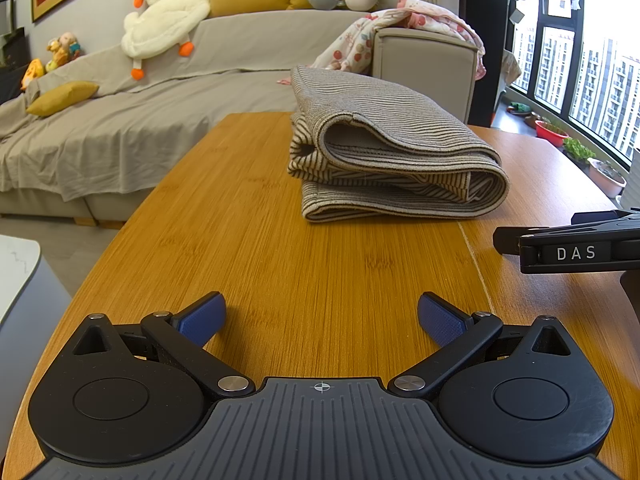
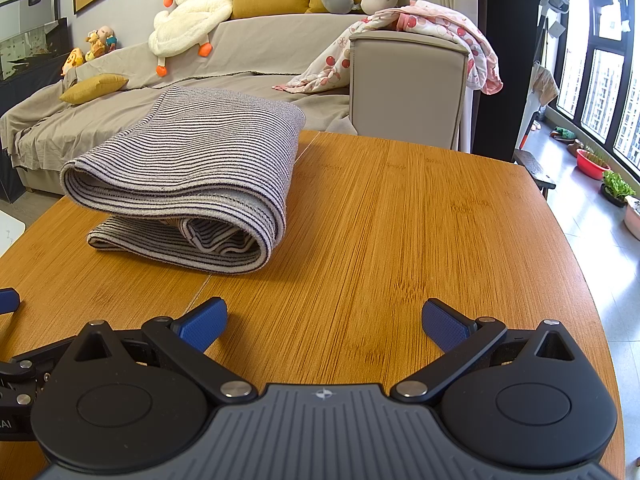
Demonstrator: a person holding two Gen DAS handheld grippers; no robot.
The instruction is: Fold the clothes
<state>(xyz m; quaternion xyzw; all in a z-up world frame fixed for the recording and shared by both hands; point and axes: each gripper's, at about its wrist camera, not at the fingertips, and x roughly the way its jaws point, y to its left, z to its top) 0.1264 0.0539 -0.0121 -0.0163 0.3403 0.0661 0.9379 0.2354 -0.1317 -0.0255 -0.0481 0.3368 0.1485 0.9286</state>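
Observation:
A striped grey and cream garment (image 1: 392,148) lies folded in several layers on the wooden table (image 1: 256,248); it also shows in the right wrist view (image 2: 192,176) at the left. My left gripper (image 1: 322,316) is open and empty, over the table well short of the garment. My right gripper (image 2: 324,322) is open and empty, to the right of the garment and nearer than it. The right gripper's black body (image 1: 576,246) shows at the right edge of the left wrist view. A blue fingertip of the left gripper (image 2: 8,300) shows at the left edge of the right wrist view.
A grey sofa (image 1: 120,120) with yellow cushions and a plush goose (image 1: 160,20) stands behind the table. A floral pink cloth (image 2: 440,36) hangs over the sofa arm. Plant pots (image 2: 616,188) stand by the window at the right. A white table corner (image 1: 16,272) is at the left.

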